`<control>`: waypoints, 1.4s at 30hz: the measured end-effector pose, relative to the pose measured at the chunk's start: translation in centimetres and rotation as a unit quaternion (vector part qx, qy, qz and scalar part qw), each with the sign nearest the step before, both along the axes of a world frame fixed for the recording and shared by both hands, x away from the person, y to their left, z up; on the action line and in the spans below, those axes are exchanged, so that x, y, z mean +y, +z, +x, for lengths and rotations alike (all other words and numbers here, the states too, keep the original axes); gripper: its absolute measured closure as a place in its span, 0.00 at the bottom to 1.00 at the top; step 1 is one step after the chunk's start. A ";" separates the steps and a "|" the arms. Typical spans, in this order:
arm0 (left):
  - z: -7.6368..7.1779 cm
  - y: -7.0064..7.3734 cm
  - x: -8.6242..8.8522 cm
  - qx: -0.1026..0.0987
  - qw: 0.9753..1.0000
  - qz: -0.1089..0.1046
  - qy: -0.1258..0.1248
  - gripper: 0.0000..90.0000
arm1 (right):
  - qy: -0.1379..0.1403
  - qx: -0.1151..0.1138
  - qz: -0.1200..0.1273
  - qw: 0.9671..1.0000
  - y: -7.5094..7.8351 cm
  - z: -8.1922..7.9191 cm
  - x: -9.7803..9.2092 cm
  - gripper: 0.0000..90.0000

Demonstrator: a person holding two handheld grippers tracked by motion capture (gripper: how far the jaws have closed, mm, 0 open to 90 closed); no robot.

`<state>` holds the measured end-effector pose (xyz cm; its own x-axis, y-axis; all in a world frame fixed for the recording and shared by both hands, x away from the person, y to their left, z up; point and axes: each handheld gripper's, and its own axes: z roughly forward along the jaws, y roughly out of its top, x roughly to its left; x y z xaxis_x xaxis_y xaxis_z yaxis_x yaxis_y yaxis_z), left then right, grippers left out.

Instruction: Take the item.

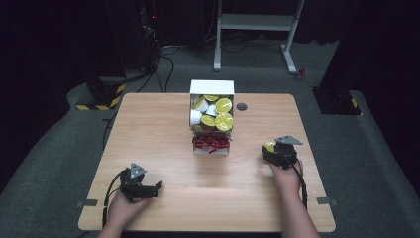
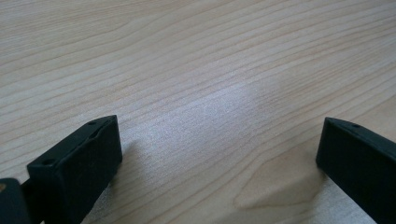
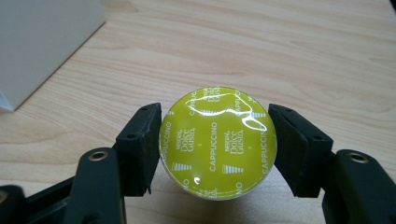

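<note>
Lime-green foil-lidded capsule [image 3: 217,142], lettering "Cappuccino"

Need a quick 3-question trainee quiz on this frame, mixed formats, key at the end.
1. True or false: the right tongs are shut on a green-lidded capsule.
2. The left tongs are: A) open over bare table B) gripping a capsule C) inside the box.
3. Fill in: under the capsules in the white box lie ___ sachets.

Key: 1 true; 2 A; 3 red.
</note>
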<state>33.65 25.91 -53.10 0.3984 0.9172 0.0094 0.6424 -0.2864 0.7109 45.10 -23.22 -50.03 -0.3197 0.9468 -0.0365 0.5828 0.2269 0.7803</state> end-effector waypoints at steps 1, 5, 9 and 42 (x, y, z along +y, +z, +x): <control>0.0 0.0 0.0 0.000 1.000 0.000 0.000 0.01 | 0.001 0.001 -0.002 1.000 -0.1 0.1 0.0 0.42; 0.0 0.0 0.0 -0.001 1.000 0.000 0.000 0.01 | -0.001 0.010 -0.002 1.000 -0.6 0.3 0.1 0.42; 0.0 0.0 0.0 0.000 1.000 0.000 0.000 0.01 | 0.001 0.013 0.000 1.000 -0.8 0.4 0.1 0.42; 0.0 0.0 0.0 0.000 1.000 0.000 -0.001 0.01 | 0.006 0.004 0.015 1.000 -0.4 0.3 -0.1 0.35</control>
<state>33.64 25.90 -53.10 0.3994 0.9167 0.0094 0.6423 -0.2871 0.7107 45.35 -23.32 -50.47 -0.3303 0.9438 -0.0053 0.5870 0.2099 0.7819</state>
